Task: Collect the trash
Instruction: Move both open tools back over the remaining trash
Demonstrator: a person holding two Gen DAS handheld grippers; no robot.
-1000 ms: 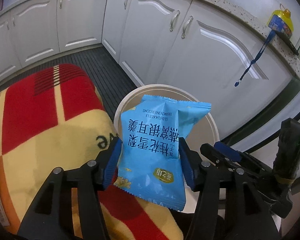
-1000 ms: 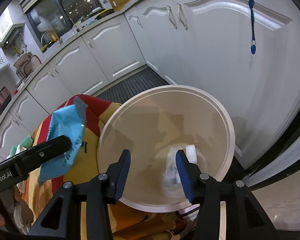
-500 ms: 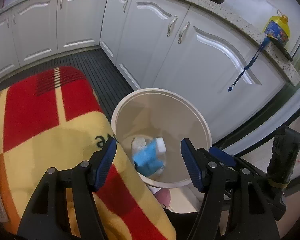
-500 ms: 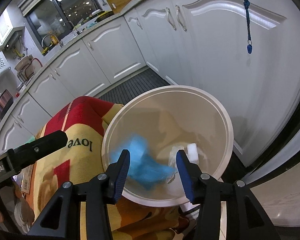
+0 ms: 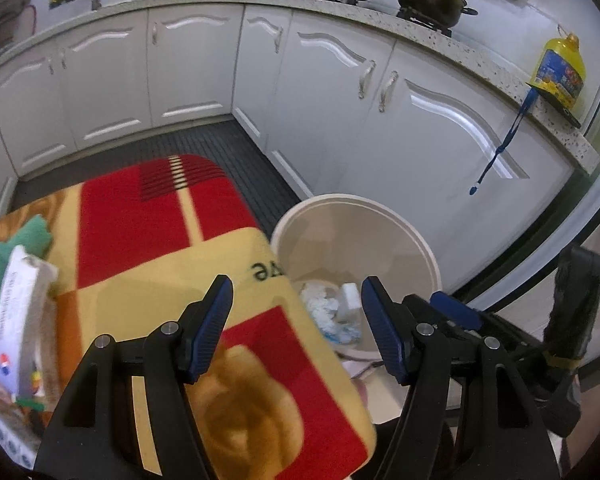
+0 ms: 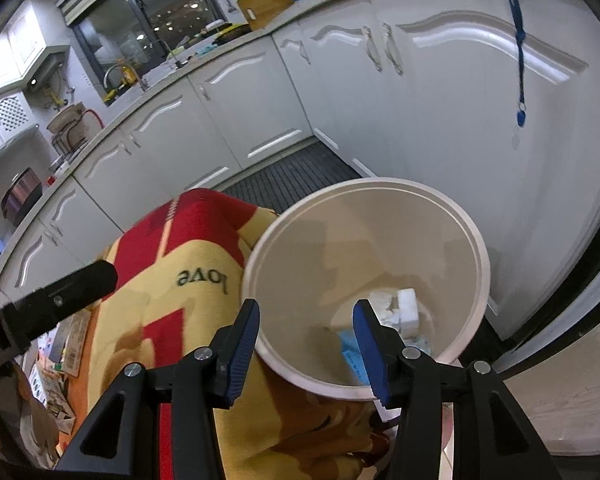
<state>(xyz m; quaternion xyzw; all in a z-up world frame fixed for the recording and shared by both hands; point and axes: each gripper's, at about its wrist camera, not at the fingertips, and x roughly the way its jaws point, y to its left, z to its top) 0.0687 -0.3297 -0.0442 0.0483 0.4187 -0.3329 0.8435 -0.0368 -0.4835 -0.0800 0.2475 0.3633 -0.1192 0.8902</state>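
Observation:
The beige trash bin stands on the floor beside the blanket-covered table. At its bottom lie a blue snack packet, a crumpled white tissue and a white block. My left gripper is open and empty, hovering over the table's corner next to the bin's rim. My right gripper is open too, with nothing between its fingers, above the bin's near rim. The left gripper's black finger shows at the left of the right wrist view.
White kitchen cabinets wrap around behind the bin, with a dark ribbed floor mat in front. A white box and a green cloth lie on the table's left. A yellow oil bottle stands on the counter.
The blue packet left my left gripper and fell into the bin. The left jaws widened, and that gripper drew back and up over the table. The right gripper rose a little.

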